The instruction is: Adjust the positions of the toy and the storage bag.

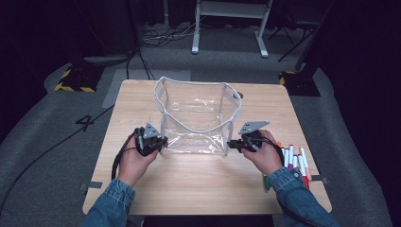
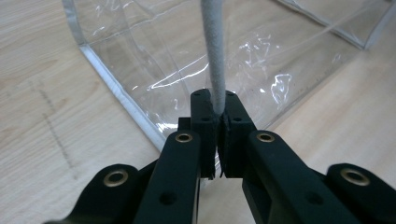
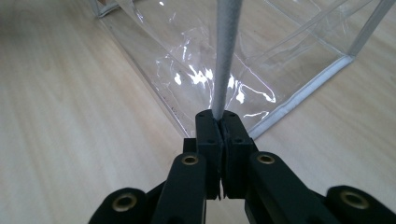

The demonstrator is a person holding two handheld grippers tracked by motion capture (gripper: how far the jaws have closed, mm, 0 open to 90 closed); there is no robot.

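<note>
A clear plastic bag (image 1: 196, 120) with white-grey trim stands open in the middle of the wooden table (image 1: 203, 189). My left gripper (image 1: 161, 143) is at its near left corner, shut on the bag's grey rim edge (image 2: 214, 56), which rises straight up from between the pads (image 2: 205, 116). My right gripper (image 1: 230, 144) is at the near right corner, shut on the grey rim edge (image 3: 226, 51) there. In both gripper views the bag's clear wall (image 2: 187, 51) and wall (image 3: 205, 70) lie just beyond the jaws.
Several coloured markers (image 1: 293, 158) lie on the table to the right of my right hand. Table legs (image 1: 195, 28) and cables (image 1: 156, 38) stand on the grey floor beyond the far edge. The near part of the tabletop is bare wood.
</note>
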